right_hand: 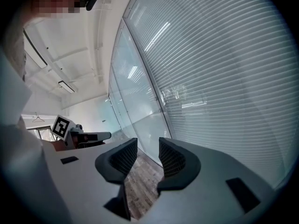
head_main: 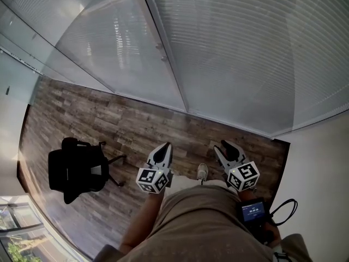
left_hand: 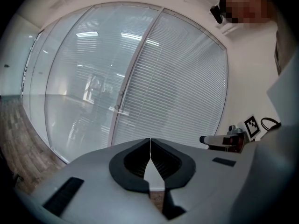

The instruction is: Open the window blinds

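White slatted window blinds [head_main: 245, 53] cover the glass wall ahead, their slats closed; they fill the left gripper view as blinds [left_hand: 177, 87] and the right gripper view as blinds [right_hand: 219, 78]. My left gripper [head_main: 162, 149] is held low over the wood floor, short of the blinds, jaws shut with nothing between them, as the left gripper [left_hand: 150, 146] view confirms. My right gripper [head_main: 229, 148] sits beside it, jaws apart and empty; the right gripper [right_hand: 144, 152] view shows floor through the gap. Neither gripper touches the blinds.
A black office chair [head_main: 76, 169] stands on the wood floor [head_main: 136, 130] to the left. A frosted glass partition [head_main: 98, 42] adjoins the blinds on the left. A white wall [head_main: 322, 162] closes the right side. My shoe [head_main: 202, 172] shows between the grippers.
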Available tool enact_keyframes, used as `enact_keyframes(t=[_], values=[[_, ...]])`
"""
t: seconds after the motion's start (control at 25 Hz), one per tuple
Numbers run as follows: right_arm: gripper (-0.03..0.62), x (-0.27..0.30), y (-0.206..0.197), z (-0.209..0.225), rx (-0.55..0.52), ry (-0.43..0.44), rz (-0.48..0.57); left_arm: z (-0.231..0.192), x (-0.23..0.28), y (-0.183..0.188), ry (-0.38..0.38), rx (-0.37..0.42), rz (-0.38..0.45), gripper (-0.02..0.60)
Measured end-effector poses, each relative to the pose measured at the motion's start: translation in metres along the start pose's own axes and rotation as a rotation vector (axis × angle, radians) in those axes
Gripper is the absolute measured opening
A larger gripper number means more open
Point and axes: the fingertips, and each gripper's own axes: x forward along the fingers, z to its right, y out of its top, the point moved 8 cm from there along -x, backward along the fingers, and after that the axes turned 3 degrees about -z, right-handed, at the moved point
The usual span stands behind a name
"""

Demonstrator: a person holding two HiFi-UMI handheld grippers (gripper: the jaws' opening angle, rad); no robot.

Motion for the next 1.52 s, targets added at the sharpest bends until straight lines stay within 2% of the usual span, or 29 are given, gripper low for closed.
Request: enact_keyframes(t=[0.6, 1.16, 1.52], values=[[0.152, 0.007, 0.049, -0.020, -0.130, 0.031, 0.033, -0.010, -0.010, 0.004, 0.014, -0.021, 0.051, 0.015], [0.152, -0.001, 0.037, -0.025, -0.097, 0.030, 0.043, -0.015, -0.023, 0.008, 0.031, -0.016, 0.068, 0.015], [0.152, 0.014, 0.029, -0.026, -0.063, 0.056, 0.035, -0.026, -0.029, 0.001, 0.057, -0.049, 0.054, 0.017]])
